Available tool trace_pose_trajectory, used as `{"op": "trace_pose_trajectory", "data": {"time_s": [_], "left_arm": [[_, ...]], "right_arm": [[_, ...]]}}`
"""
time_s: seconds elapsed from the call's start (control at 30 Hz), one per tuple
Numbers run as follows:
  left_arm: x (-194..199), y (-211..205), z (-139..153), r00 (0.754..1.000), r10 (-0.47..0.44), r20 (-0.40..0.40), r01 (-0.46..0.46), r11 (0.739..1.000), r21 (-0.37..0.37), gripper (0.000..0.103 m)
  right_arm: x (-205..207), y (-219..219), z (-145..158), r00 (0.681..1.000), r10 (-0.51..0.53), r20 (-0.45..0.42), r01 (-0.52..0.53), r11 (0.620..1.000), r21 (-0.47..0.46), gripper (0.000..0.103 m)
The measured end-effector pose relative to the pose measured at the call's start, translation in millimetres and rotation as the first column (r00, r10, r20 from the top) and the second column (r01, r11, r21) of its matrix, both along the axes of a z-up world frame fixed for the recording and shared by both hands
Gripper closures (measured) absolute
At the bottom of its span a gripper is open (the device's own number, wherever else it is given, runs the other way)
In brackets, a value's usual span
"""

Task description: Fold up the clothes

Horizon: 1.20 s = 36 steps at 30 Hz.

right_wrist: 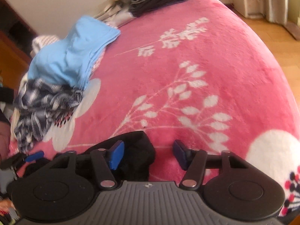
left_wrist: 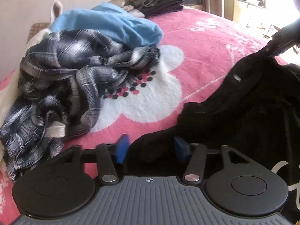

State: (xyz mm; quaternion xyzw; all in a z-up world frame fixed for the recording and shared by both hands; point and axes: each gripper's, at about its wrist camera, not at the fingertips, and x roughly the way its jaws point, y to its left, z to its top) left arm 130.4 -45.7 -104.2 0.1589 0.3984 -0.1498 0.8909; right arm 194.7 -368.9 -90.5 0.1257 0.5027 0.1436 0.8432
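A black garment [left_wrist: 243, 108] lies on the pink flowered blanket [left_wrist: 196, 37], at the right of the left wrist view. My left gripper [left_wrist: 151, 150] is open, its blue pads on either side of the garment's near edge. My right gripper [right_wrist: 148, 154] is open too, and a fold of the black garment [right_wrist: 138, 150] lies between its fingers, against the left pad. The right gripper also shows at the far right of the left wrist view [left_wrist: 275, 50], touching the garment's far corner.
A crumpled plaid shirt [left_wrist: 71, 78] and a blue garment [left_wrist: 112, 24] are heaped at the left. A stack of folded dark and tan clothes [left_wrist: 157, 0] sits at the far end of the bed. Wooden floor [right_wrist: 281, 43] lies beyond the bed's right edge.
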Motion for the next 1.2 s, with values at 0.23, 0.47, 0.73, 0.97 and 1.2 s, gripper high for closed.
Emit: {"op": "trace_pose_trajectory", "data": {"time_s": [0.23,0.47,0.73,0.97,1.2], "left_arm": [[-12.6,-18.8,-4.9,0.995,-0.072,0.068,0.066,0.994,0.084,0.091],[-5.1,-9.6,11.8,0.975,0.088,0.205,-0.103,0.992,0.066,0.1],[24.1,-7.2,9.1,0.962,0.138,0.237,-0.165,0.981,0.1,0.1],[47.6,-12.1,6.4,0.953,0.151,0.263,-0.189,0.974,0.124,0.1],[60.4,-18.8,-14.1,0.962,0.141,0.234,-0.186,0.965,0.182,0.1]], "right_arm": [[-15.0,31.8,1.9,0.99,0.131,0.061,-0.122,0.983,-0.139,0.094],[-21.9,46.4,25.1,0.96,0.103,0.26,-0.04,0.971,-0.236,0.096],[5.3,56.5,19.4,0.953,0.066,0.295,0.009,0.969,-0.246,0.097],[32.9,62.6,11.6,0.951,0.048,0.306,0.03,0.968,-0.247,0.099],[54.4,65.5,-3.1,0.95,0.025,0.311,0.056,0.967,-0.25,0.099]]}}
